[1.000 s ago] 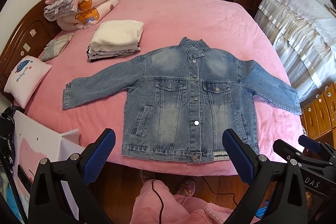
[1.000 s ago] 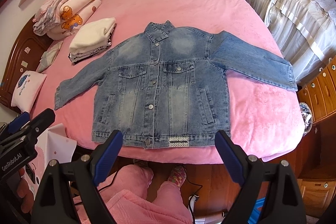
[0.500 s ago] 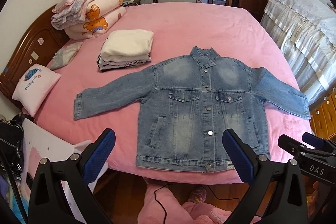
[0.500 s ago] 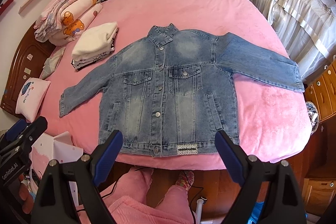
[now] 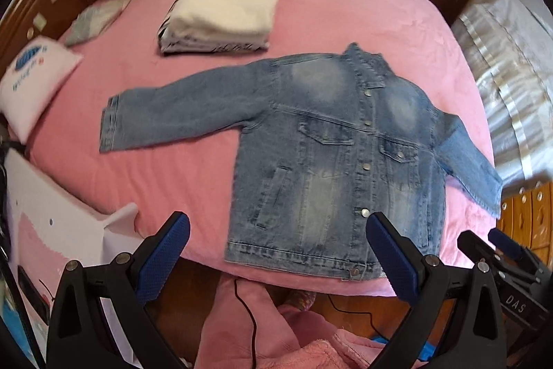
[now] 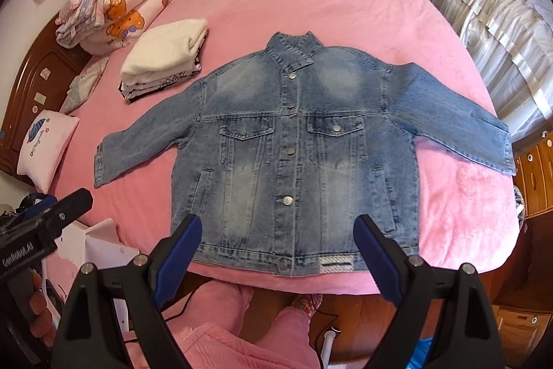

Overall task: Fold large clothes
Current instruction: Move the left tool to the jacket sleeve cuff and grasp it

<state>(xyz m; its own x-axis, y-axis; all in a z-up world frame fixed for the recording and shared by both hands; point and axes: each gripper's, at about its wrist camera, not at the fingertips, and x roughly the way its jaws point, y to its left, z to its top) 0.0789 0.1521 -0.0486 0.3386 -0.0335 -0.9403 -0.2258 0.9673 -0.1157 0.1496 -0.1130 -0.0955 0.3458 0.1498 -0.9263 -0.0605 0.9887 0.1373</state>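
Right wrist view: the jacket is seen laid flat and buttoned on the pink bed, collar away, hem along the near edge, both sleeves spread outward. Nothing has been folded yet. The right gripper is held above the hem with its jaws wide and nothing between them. The left gripper is likewise spread wide and empty, poised near the lower left corner of the jacket; the picture from it is blurred.

Several risks can be judged from here. The hem lies right at the bed edge, so a pull toward the person could drag the jacket off onto the floor. Denim is stiff and thick, and a pinch at a seam or the buttoned placket may be taken too shallowly and slip out in mid-fold. If only the top layer is caught, the front could be lifted away from the back and the fold spoiled. The right sleeve reaches close to the far side of the bed and might be snagged there. The folded stack lies near the left sleeve and could be disturbed by a wide swing.
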